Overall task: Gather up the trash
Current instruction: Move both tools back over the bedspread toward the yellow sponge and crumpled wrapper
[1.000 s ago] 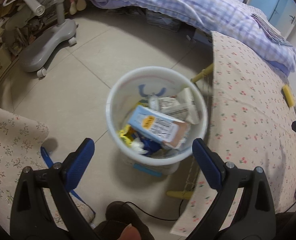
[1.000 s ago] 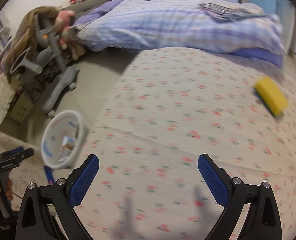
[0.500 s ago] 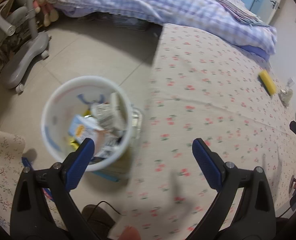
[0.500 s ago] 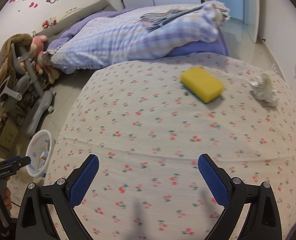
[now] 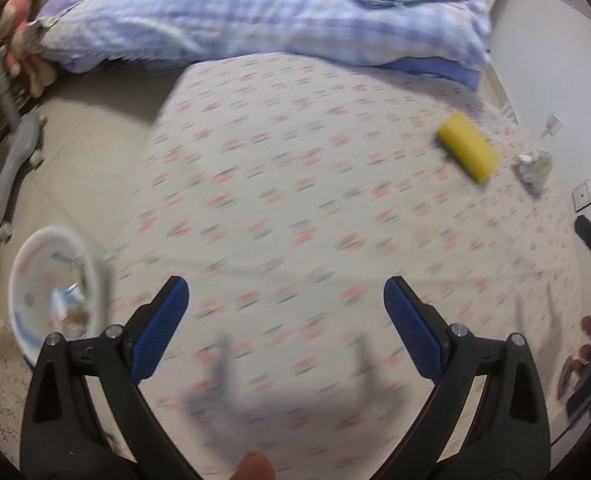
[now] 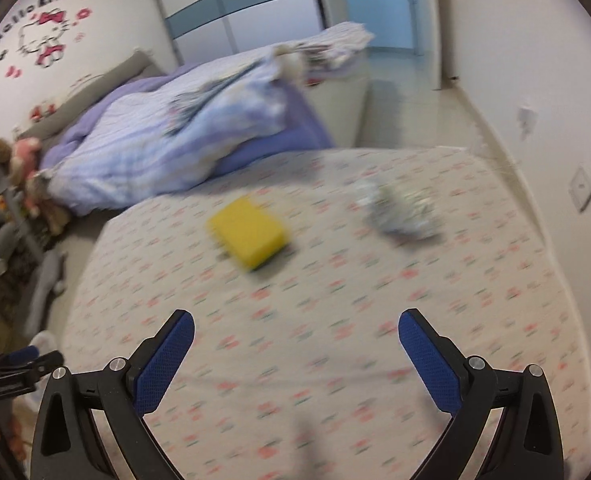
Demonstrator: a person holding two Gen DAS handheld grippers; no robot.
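A yellow sponge (image 6: 248,231) lies on the floral tablecloth (image 6: 295,360), with a crumpled clear wrapper (image 6: 399,210) to its right. Both also show in the left wrist view, the sponge (image 5: 466,147) and the wrapper (image 5: 533,165) at the far right. A white trash bin (image 5: 47,292) holding trash stands on the floor left of the table. My left gripper (image 5: 286,308) is open and empty over the table. My right gripper (image 6: 295,340) is open and empty, short of the sponge and wrapper.
A bed with a purple checked duvet (image 5: 255,12) lies behind the table. A grey chair base (image 5: 11,168) stands on the tiled floor at left. A white wall with a socket (image 6: 581,188) runs along the right.
Both views swung right, away from the bin. The bin slid to the left edge of the left view. The sponge and wrapper came closer and nearer centre in the right view.
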